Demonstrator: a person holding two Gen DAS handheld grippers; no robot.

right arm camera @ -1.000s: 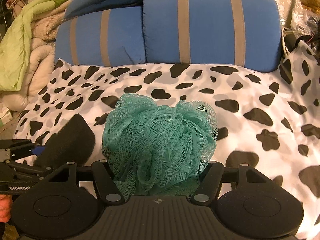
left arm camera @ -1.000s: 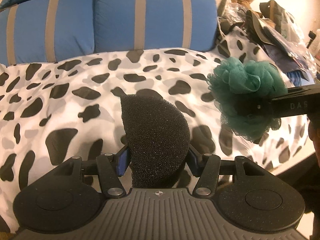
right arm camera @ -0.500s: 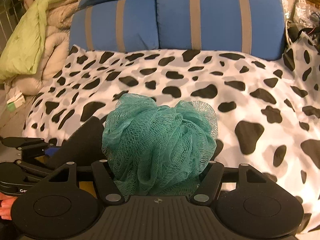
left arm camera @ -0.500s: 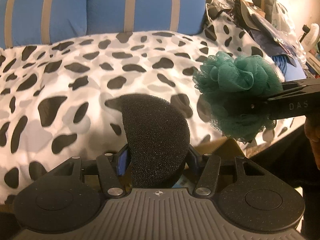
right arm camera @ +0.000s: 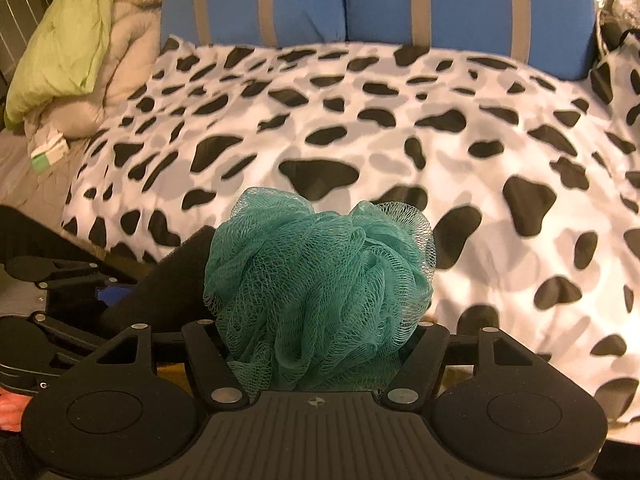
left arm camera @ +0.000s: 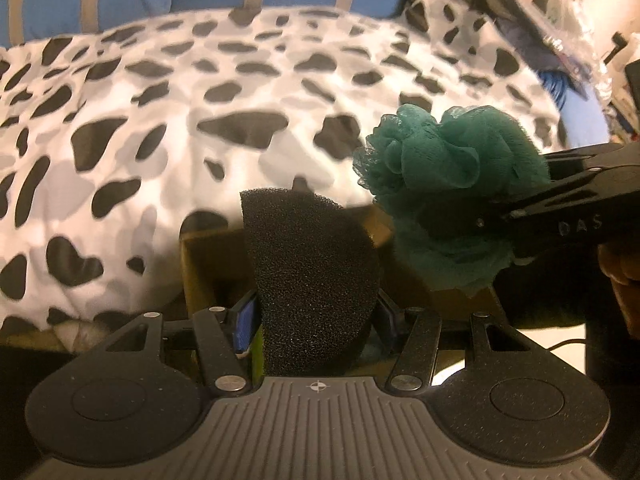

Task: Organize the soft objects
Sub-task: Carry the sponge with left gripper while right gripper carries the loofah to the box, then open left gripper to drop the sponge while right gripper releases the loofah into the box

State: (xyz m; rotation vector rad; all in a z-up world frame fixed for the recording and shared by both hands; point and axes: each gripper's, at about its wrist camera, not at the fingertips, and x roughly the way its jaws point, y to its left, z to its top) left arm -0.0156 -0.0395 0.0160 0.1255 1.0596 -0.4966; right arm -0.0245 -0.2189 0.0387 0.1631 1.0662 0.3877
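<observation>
We read pale letters "DAS" on the side of the right gripper (left arm camera: pixel 472 216), at the right edge of the left wrist view. In the right wrist view, a lone "G" shows on the left gripper (right arm camera: pixel 120 294).

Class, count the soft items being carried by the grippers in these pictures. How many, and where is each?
2. The black foam sponge sits clamped in the left gripper, over a cardboard box. The teal mesh pouf is clamped in the right gripper. More may be hidden.
</observation>
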